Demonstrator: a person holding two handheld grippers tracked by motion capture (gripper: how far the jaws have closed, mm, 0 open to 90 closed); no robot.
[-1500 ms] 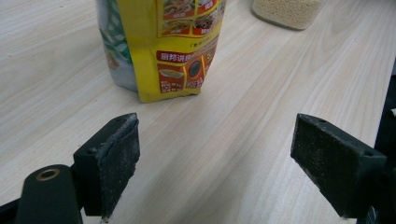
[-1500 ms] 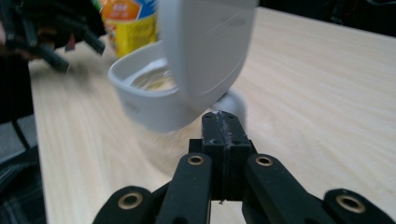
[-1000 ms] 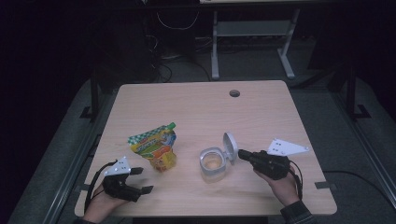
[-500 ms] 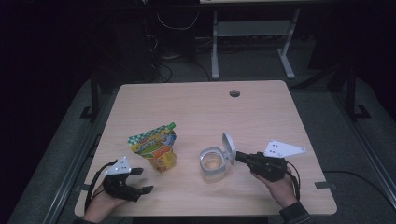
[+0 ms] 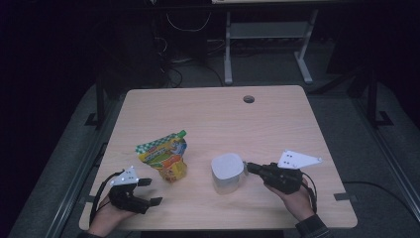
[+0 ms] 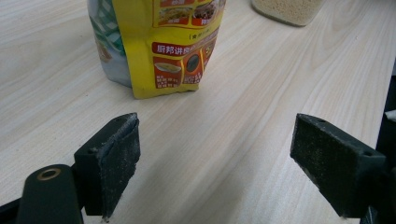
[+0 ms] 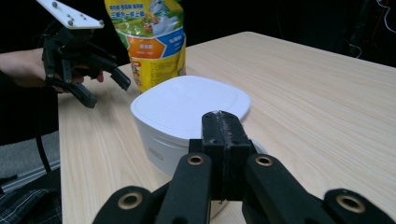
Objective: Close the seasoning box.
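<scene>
Right gripper jaws pressed together, tips at white-lidded clear plastic jar, lid down. Left gripper spread, empty; yellow-green stand-up food pouch just ahead, likely next pick.

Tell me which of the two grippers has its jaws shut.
The right gripper, by the white lidded container: its jaws are pressed together with nothing between them. The left gripper, near the yellow food pouch, holds its jaws wide apart.
</scene>
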